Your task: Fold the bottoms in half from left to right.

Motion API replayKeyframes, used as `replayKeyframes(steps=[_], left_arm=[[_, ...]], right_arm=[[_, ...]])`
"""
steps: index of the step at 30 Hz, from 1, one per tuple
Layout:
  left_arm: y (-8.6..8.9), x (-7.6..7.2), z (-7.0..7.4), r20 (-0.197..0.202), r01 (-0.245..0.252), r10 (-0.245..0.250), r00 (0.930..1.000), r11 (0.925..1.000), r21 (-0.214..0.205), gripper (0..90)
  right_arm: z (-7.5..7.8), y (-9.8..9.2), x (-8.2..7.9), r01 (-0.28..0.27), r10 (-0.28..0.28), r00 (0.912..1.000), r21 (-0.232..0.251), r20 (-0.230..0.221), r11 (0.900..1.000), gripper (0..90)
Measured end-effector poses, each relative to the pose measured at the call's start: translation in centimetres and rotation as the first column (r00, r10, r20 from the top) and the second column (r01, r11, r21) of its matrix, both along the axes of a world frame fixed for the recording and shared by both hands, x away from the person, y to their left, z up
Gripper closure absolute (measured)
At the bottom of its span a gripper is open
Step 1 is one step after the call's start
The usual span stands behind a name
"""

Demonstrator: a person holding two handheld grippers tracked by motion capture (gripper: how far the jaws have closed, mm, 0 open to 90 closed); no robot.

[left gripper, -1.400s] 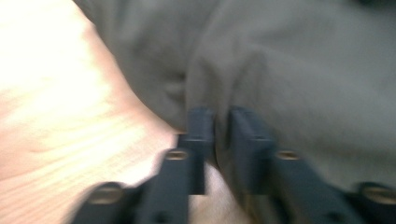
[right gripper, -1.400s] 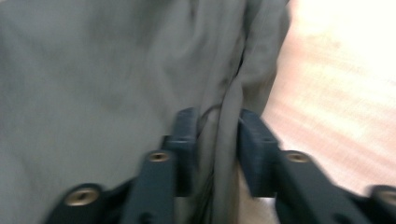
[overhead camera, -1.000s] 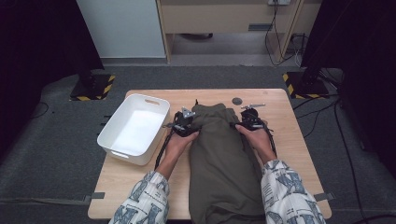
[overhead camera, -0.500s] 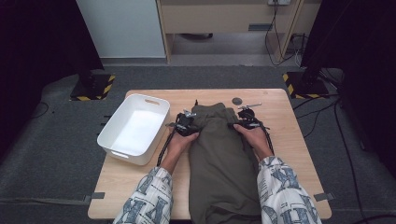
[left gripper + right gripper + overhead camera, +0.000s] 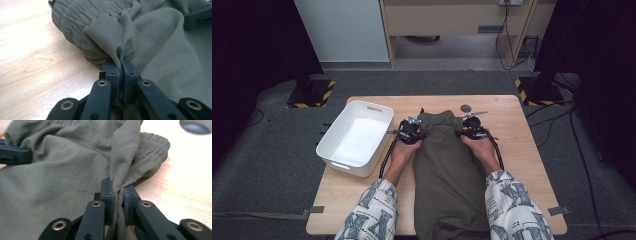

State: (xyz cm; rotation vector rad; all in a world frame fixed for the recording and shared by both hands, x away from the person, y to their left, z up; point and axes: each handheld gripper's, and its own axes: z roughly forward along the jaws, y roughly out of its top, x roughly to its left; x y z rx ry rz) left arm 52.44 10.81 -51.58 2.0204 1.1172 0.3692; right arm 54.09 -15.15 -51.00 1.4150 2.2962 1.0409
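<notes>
Both grippers, left (image 5: 121, 65) and right (image 5: 117, 185), have just closed, pinching the olive trousers (image 5: 447, 165) near the table's (image 5: 522, 150) far edge.

The near end of the olive garment (image 5: 447, 175) runs off the bottom edge of the high view, so how far it reaches past the tabletop (image 5: 522, 165) cannot be told. In the right gripper view, a dark round object (image 5: 196, 126) on the tabletop is cut by the top edge and too blurred to identify. In both gripper views the pinched fold of cloth disappears between the closed jaws.

olive trousers (image 5: 447, 170) | flat lengthwise on table | elastic waistband far end, edges bunched
</notes>
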Motion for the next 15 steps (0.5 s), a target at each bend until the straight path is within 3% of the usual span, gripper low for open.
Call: replayKeyframes(steps=[2, 4, 15], left_arm=[[0.1, 0.0, 0.3, 0.004, 0.000, 0.000, 1.0000, 1.0000, 0.001, 86.3], [0.4, -0.1, 1.5, 0.023, -0.002, 0.002, 0.9997, 1.0000, 0.002, 86.7], [0.8, -1.7, 7.0, 0.119, 0.019, -0.020, 0.9927, 0.9998, 0.011, 87.9]], right_arm=[[0.3, 0.0, -0.1, -0.004, 0.004, 1.0000, 0.008, 0.007, 1.0000, 84.6], [1.4, 0.0, -0.6, -0.018, 0.016, 0.9992, 0.039, 0.037, 0.9991, 86.3], [5.8, -0.3, -2.3, -0.036, 0.026, 0.9931, 0.086, 0.115, 0.9957, 87.1]])
